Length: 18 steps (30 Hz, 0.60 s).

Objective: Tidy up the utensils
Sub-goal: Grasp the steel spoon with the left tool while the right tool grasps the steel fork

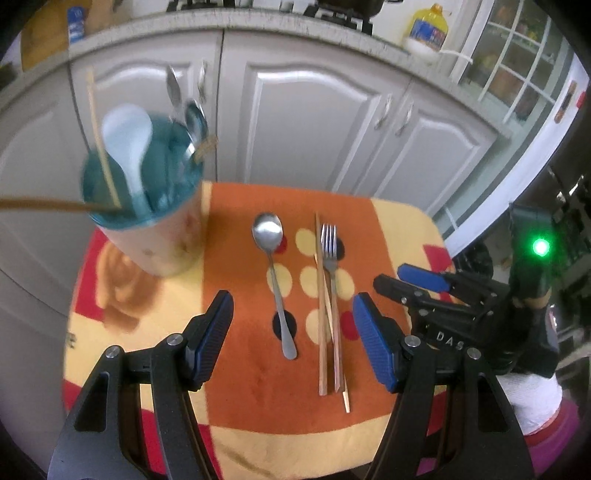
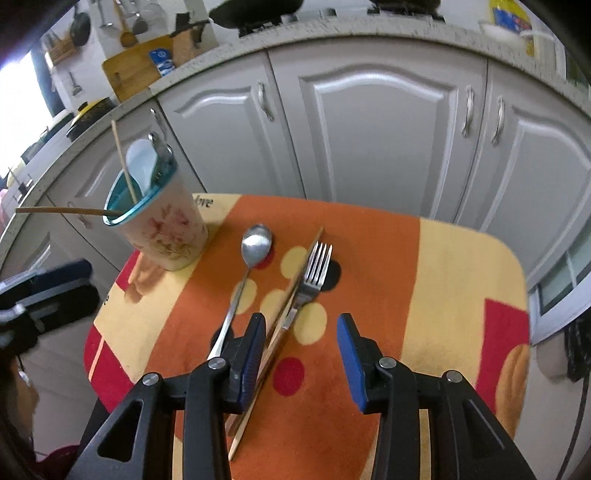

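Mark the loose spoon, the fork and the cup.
spoon (image 1: 267, 230), left wrist view, on the bowl
fork (image 2: 317, 264), right wrist view, on the tines
cup (image 2: 166, 232), right wrist view, on the flowered side wall

An orange, yellow and red patterned cloth (image 1: 258, 387) with round spots covers the tabletop. Behind it runs a row of grey cabinet doors (image 2: 373, 122) with metal handles (image 2: 468, 110), under a speckled counter (image 1: 295, 27). On that counter stand a yellow oil bottle (image 1: 428, 29), a wooden cutting board (image 2: 135, 70) and a dark pan (image 2: 255, 11). A window (image 1: 517, 55) shows at the right.
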Each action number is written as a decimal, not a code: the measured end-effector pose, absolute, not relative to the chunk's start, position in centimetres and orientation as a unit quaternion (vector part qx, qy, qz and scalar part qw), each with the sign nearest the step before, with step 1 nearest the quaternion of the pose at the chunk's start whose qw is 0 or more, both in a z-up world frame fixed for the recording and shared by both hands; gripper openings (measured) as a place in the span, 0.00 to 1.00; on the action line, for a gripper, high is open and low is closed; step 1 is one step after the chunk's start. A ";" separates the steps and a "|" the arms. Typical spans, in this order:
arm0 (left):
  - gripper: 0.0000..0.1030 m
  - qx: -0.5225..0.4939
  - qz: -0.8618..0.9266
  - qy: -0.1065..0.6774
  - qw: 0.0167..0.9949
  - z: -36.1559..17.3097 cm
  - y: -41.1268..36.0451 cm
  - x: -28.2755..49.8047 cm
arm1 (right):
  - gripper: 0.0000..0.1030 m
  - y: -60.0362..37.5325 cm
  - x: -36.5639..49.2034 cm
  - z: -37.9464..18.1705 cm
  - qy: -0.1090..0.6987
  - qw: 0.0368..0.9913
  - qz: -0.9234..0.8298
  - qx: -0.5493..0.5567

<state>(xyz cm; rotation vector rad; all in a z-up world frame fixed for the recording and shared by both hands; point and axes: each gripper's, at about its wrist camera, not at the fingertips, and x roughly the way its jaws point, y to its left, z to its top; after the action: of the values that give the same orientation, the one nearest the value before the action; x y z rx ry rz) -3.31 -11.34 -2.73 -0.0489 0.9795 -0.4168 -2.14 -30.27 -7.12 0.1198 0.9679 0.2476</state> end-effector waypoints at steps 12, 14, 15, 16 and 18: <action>0.65 -0.033 -0.167 0.514 0.841 -9.6 -13.3 1.3 | 0.35 -31.8 4.0 -10.3 0.465 0.864 0.166 0.092; 0.65 -0.030 -0.159 0.521 0.838 -10.5 -13.5 1.9 | 0.35 -31.8 4.9 -10.6 0.469 0.862 0.168 0.094; 0.65 -0.031 -0.159 0.524 0.836 -10.9 -13.6 2.2 | 0.35 -31.8 5.3 -10.7 0.469 0.862 0.169 0.094; 0.65 -0.030 -0.156 0.527 0.835 -11.4 -13.8 2.5 | 0.35 -31.7 5.6 -10.7 0.468 0.863 0.169 0.092; 0.57 -0.027 -0.150 0.529 0.835 -12.1 -13.9 2.9 | 0.35 -31.8 6.3 -10.9 0.469 0.862 0.168 0.093</action>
<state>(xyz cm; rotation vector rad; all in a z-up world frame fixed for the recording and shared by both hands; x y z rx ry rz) 2.91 -13.94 -12.07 -0.0567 1.1200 -0.3186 6.28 -31.79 -10.88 0.1941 0.9841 0.3518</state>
